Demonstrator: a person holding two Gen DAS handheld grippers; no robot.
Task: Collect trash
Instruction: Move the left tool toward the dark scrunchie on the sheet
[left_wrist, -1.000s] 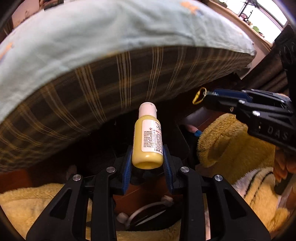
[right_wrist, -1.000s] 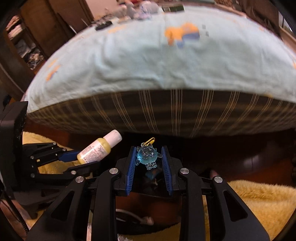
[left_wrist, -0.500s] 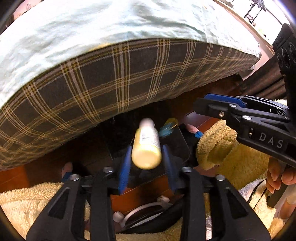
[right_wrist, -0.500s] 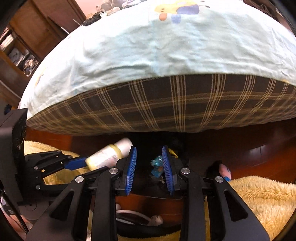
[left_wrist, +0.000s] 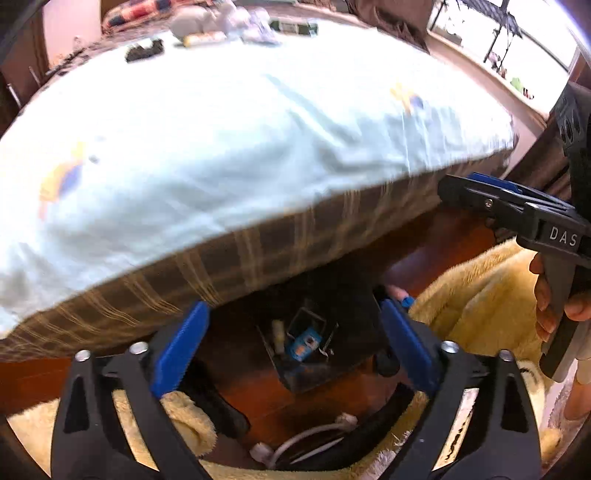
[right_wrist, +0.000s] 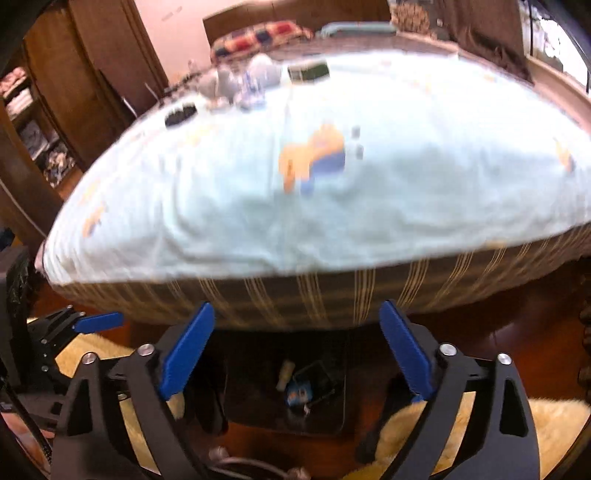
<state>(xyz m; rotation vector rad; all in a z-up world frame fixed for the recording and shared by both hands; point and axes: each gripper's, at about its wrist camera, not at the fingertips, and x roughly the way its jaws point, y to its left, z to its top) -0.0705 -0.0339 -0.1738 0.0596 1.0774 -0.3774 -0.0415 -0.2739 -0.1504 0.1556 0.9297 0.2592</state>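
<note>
Both our grippers hang wide open with nothing between the blue pads: the left gripper (left_wrist: 291, 350) and the right gripper (right_wrist: 295, 354) each look down over the dark bin (left_wrist: 306, 380) on the floor just in front of the bed. In the bin lie a pale bottle (left_wrist: 277, 336) and a blue charm (left_wrist: 304, 341), side by side and apparently touching; the bottle's long axis runs roughly away from us. So the near trash looks binned, and we judge the next move turns on what lies farther off. Beyond the bin rises the bed (right_wrist: 332, 206), and at its far end we see a dark thing (right_wrist: 180, 113), a darker box (right_wrist: 308, 71) and a blurred grey-blue heap (right_wrist: 240, 83). All sit well apart from both jaws, straight ahead and above them. From the right view the dark thing lies left of centre, so the left gripper seems nearer it, though blur keeps us from telling what is trash.
</note>
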